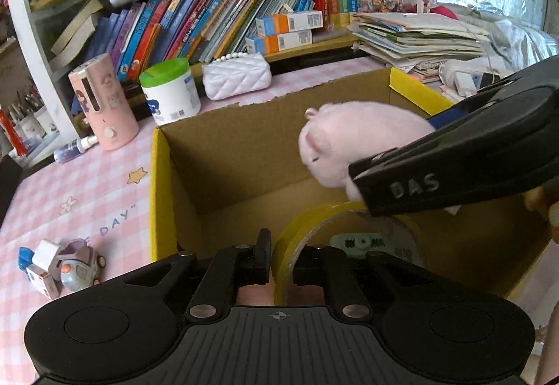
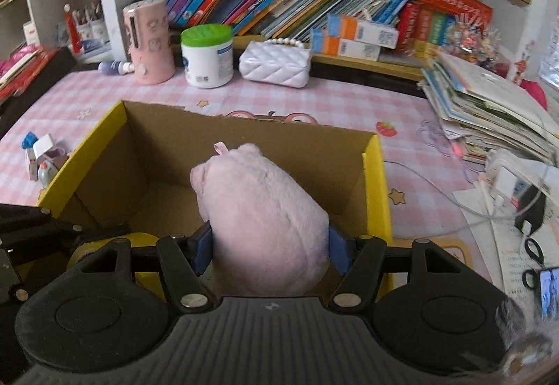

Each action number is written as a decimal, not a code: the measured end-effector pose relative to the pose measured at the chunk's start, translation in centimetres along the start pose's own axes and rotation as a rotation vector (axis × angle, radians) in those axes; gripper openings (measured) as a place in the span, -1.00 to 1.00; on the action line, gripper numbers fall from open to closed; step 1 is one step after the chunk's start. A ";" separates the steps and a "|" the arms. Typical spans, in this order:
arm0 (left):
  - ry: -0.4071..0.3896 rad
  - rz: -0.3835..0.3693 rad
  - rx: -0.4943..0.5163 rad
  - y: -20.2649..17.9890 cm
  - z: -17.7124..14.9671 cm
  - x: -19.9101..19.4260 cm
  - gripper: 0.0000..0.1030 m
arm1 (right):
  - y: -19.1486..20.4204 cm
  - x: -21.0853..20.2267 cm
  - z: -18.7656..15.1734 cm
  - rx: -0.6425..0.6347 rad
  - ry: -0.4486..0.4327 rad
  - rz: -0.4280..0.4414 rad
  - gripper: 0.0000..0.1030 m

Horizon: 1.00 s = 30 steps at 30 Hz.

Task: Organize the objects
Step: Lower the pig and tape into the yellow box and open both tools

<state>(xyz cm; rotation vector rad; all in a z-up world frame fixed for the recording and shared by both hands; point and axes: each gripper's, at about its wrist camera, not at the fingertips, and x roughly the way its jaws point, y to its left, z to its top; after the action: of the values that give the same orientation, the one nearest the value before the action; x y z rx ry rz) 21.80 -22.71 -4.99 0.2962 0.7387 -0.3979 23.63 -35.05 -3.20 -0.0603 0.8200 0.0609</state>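
Both views show the cardboard box (image 1: 244, 154); only the left shows the left hand-held gripper (image 1: 281, 266) pinching the tape roll (image 1: 314, 220), while the right hand-held gripper (image 2: 269, 245) clamps the pink plush (image 2: 262, 210).

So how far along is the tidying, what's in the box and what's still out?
Nothing visibly rests in the yellow cardboard box yet. In hand: the left tool holds a roll of yellow tape over it, jaws slightly apart around the roll's wall; the right tool grips a pink plush toy above the opening. Left: the small toy car and boxes on the pink checked tablecloth.
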 end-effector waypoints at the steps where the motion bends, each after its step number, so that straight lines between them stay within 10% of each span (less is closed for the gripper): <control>1: 0.002 -0.002 0.004 -0.1 0.0 0.0 -0.68 | 0.1 0.3 0.0 -0.008 0.008 0.005 0.21; 10: -0.019 -0.031 0.061 -1.0 -0.5 -1.2 -0.11 | 0.9 1.8 0.1 -0.040 0.069 0.018 0.29; 13: -0.080 -0.004 0.051 -0.8 -0.5 -2.6 0.65 | 1.0 1.8 0.0 -0.031 0.068 0.013 0.33; 30: -0.215 0.007 -0.068 2.1 -3.0 -9.3 0.74 | 0.1 -6.8 -2.4 0.153 -0.171 -0.143 0.43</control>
<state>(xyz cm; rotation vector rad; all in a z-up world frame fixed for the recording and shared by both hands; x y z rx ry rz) 14.74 -17.41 -0.30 0.1880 0.5396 -0.3906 17.25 -35.35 0.12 0.0310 0.6454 -0.1301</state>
